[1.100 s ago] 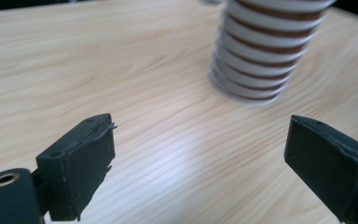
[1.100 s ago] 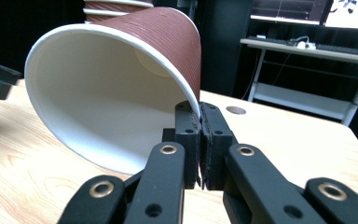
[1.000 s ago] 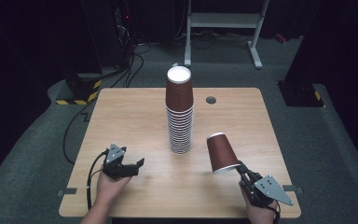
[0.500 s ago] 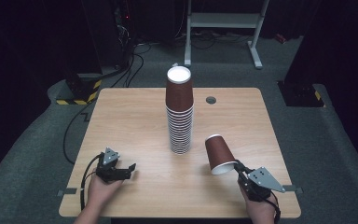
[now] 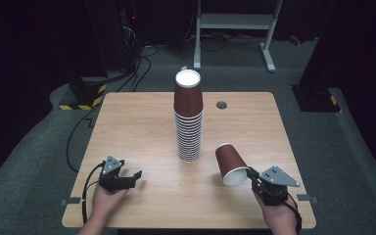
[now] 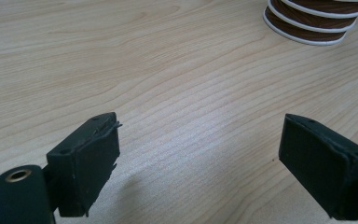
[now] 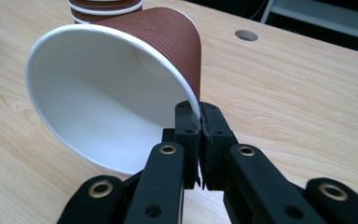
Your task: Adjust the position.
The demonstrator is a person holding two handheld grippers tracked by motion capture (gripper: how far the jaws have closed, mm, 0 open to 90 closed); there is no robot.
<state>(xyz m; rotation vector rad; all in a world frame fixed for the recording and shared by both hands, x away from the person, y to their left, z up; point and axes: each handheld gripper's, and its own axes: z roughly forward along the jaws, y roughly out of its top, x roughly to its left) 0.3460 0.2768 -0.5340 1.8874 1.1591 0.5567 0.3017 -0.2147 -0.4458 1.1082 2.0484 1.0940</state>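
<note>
The right claw [image 7: 199,122] is clamped on the rim of the paper cup [image 7: 121,88] at frame centre, which looks light and easily crushed, so a thin rim pinch seems best, while the left claw [image 6: 200,158] stands apart and holds nothing.

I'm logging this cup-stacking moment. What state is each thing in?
single cup: tilted, mouth toward the person, rim pinched by the right gripper.
cup stack: upright on the table, cups nested upside down.
left gripper: open, nothing between its jaws, which have just been closing.
</note>
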